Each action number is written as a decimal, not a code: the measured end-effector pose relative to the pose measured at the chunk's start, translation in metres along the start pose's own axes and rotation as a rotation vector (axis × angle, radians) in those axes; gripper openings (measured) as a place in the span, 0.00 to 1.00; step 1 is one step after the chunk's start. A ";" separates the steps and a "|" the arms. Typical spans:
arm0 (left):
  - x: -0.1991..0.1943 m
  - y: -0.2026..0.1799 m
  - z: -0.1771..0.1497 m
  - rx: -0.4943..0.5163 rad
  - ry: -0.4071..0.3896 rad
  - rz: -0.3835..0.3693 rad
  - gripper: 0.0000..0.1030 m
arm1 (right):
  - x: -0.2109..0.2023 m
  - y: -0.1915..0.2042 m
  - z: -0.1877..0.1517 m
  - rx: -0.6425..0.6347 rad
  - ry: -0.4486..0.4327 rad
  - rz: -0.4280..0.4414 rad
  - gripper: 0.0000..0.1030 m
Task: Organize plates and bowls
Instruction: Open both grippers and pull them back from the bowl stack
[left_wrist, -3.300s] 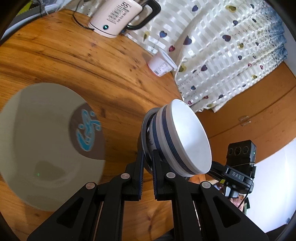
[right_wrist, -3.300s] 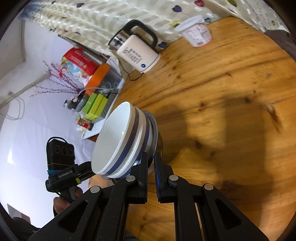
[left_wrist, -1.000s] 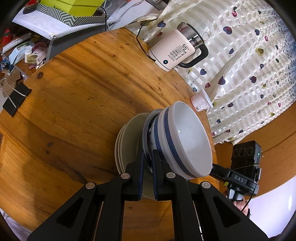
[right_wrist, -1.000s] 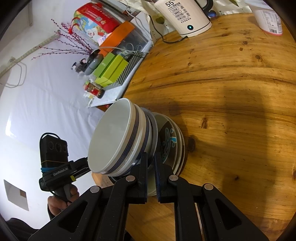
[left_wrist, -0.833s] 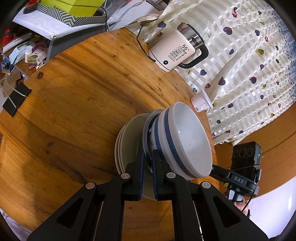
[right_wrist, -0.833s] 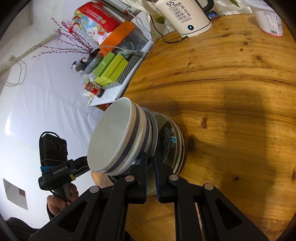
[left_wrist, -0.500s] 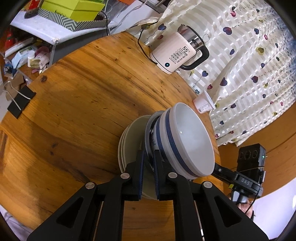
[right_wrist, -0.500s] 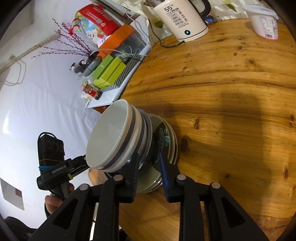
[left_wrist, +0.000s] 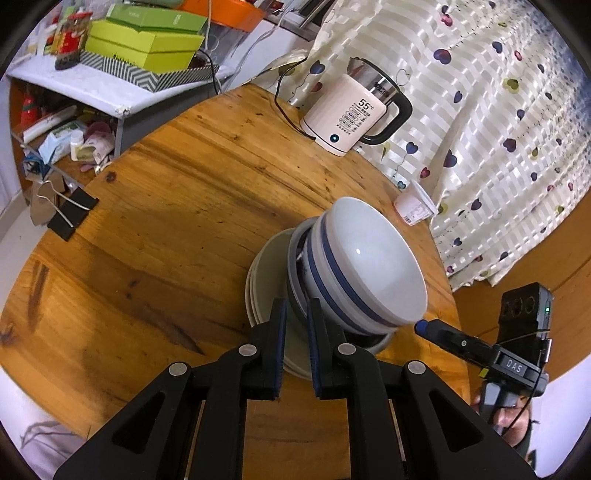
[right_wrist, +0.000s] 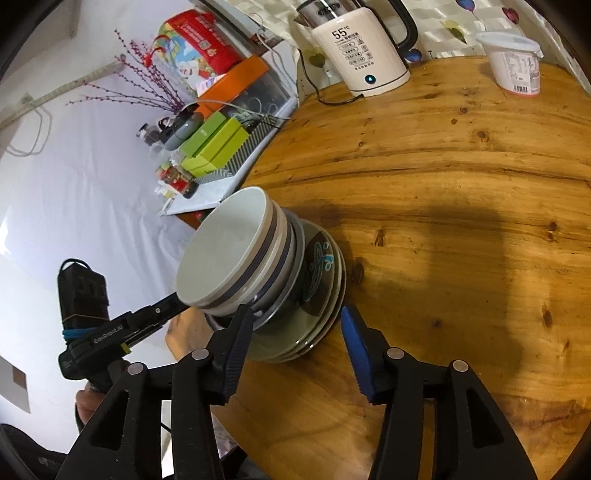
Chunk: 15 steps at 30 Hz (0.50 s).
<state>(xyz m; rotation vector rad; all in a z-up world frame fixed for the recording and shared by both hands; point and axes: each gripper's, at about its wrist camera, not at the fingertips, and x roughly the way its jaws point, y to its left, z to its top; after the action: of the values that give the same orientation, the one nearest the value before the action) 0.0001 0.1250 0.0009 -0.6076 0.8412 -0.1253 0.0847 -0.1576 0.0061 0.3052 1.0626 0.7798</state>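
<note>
A stack of white bowls with blue bands (left_wrist: 369, 266) (right_wrist: 229, 251) sits on a pile of grey-green plates (left_wrist: 262, 288) (right_wrist: 317, 269) on the round wooden table (left_wrist: 166, 240). My left gripper (left_wrist: 295, 306) is at the stack's near side. Its jaws are a narrow gap apart, with the lowest bowl's rim at their tips, and the pads look just off it. My right gripper (right_wrist: 295, 312) is on the other side of the stack. Its jaws are opening wide. The plate pile's edge lies between its fingertips, and they touch neither bowls nor plates.
A white electric kettle (left_wrist: 351, 118) (right_wrist: 362, 48) and a yogurt cup (left_wrist: 413, 203) (right_wrist: 515, 62) stand at the table's far edge by a heart-print curtain (left_wrist: 498, 129). A black binder clip (left_wrist: 70, 214) is clipped to the left rim. A cluttered shelf (left_wrist: 144, 40) stands beyond.
Both grippers carried the bowl stack onto the plates. Within the last second the right jaws spread wide off the bowls and drew back. The left jaws loosened slightly.
</note>
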 end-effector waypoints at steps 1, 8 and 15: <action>-0.001 -0.003 -0.002 0.012 -0.003 0.008 0.11 | -0.001 0.002 -0.001 -0.007 0.000 -0.012 0.51; -0.008 -0.019 -0.012 0.093 -0.033 0.068 0.11 | -0.008 0.015 -0.012 -0.061 -0.022 -0.084 0.53; -0.010 -0.032 -0.023 0.160 -0.051 0.132 0.11 | -0.012 0.031 -0.024 -0.135 -0.043 -0.145 0.53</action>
<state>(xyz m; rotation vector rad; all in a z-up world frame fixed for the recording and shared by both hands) -0.0190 0.0913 0.0132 -0.4023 0.8107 -0.0564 0.0473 -0.1476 0.0207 0.1276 0.9754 0.7076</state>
